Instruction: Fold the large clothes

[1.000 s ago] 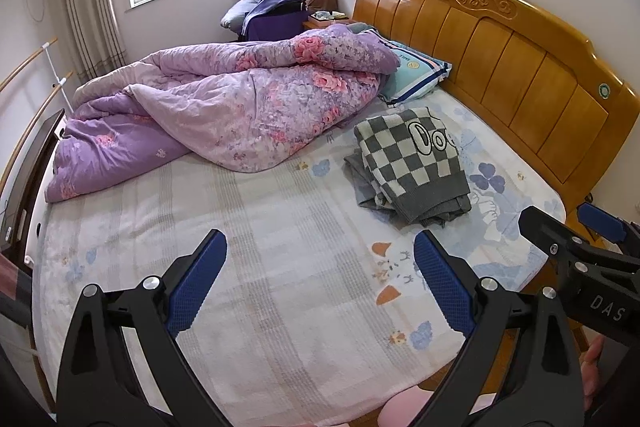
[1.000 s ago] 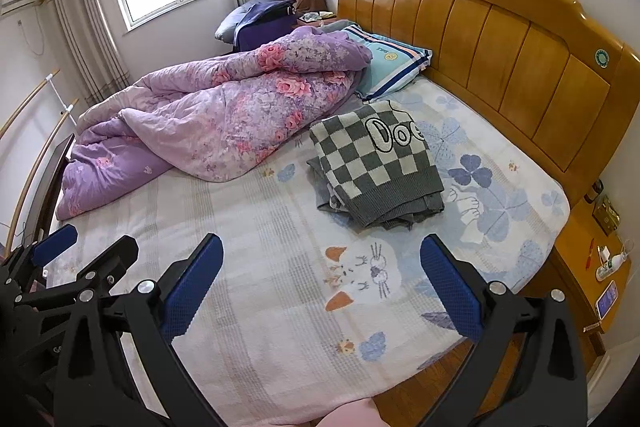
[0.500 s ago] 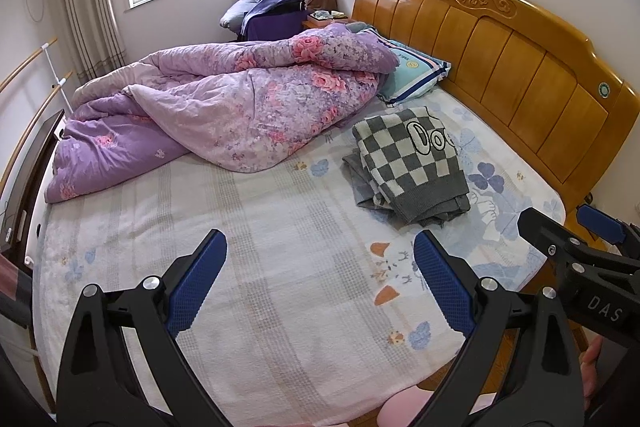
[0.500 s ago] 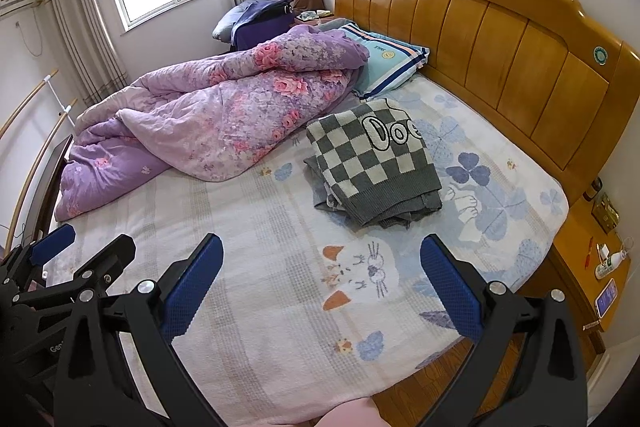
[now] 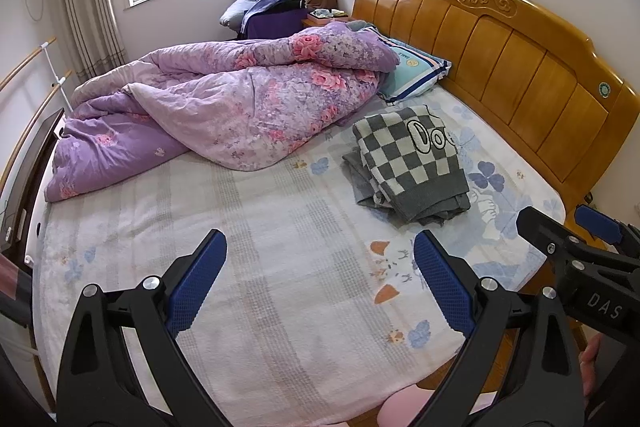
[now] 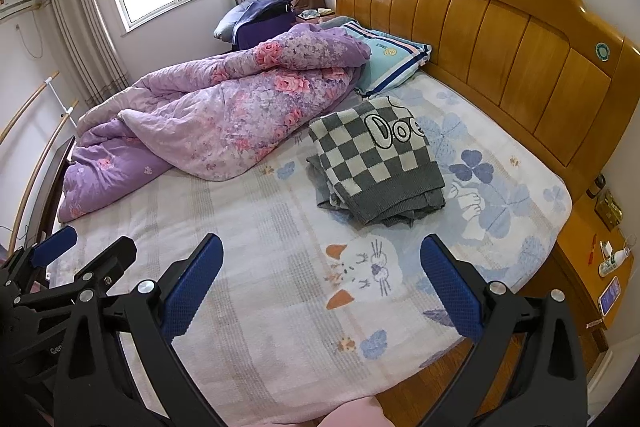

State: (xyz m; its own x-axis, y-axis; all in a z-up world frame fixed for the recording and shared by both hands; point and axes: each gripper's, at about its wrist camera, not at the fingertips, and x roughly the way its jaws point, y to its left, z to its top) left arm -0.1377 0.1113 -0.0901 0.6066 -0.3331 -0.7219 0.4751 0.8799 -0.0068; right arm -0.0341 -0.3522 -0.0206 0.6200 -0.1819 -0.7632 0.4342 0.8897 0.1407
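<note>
- Your bed [image 6: 280, 267] fills both views, its pale sheet printed with cats and blue clover; take it as the landmark.
- The wooden headboard [image 6: 520, 39] runs along the bed's right side.
- A purple floral duvet [image 6: 224, 115] lies bunched over the far half of the bed, its edge just beside the clothes, not covering them.
- A striped teal pillow [image 6: 392, 59] sits on the bed against the headboard, partly under the duvet.
- The folded clothes [image 6: 376, 163] lie on the bed near the headboard: a grey-and-cream checked knit on top with large letters showing, plain grey fabric beneath, edges uneven at the near end.
- A bedside stand [image 6: 600, 247] at the bed's near right corner carries a bottle and a phone.
- Your left gripper [image 5: 320, 283] hangs over the bed's near edge, blue pads wide apart, holding nothing.
- Your right gripper [image 6: 320, 283] sits beside it, equally wide apart and empty, well short of the clothes.
</note>
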